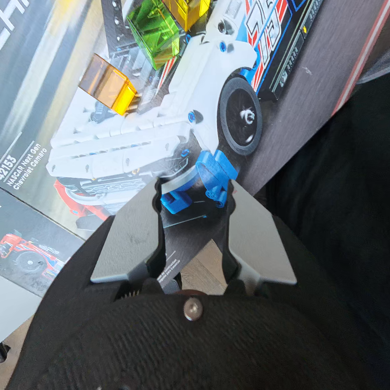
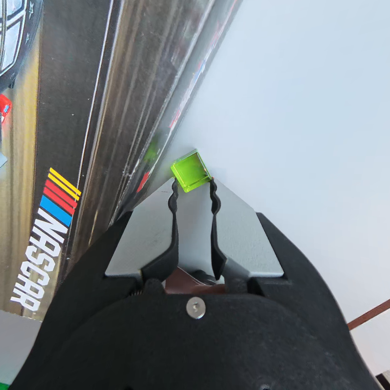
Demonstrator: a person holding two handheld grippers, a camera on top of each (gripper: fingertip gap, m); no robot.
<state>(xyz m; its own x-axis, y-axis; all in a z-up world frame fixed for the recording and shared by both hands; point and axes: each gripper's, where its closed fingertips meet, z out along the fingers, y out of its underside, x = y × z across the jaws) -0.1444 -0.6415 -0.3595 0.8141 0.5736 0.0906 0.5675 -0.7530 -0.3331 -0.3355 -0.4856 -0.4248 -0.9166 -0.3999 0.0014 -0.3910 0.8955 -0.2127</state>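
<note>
In the left wrist view my left gripper [image 1: 193,187] is open and empty, hovering low over a large printed box [image 1: 295,118] that shows a white toy car. Three clear cubes rest on the box ahead of it: an amber one [image 1: 107,84], a green one [image 1: 156,31] and a yellow one [image 1: 185,12] at the top edge. In the right wrist view my right gripper [image 2: 193,182] is closed on a small clear green cube [image 2: 191,171], held only by the fingertips. That cube sits just over a white surface [image 2: 295,105], beside the box's side wall [image 2: 84,126].
A second printed box [image 1: 31,253] with a red car picture lies at the lower left. Black fabric [image 1: 337,190] fills the right side. A strip of wood floor [image 1: 200,263] shows between the left fingers. A brown edge [image 2: 369,314] borders the white surface.
</note>
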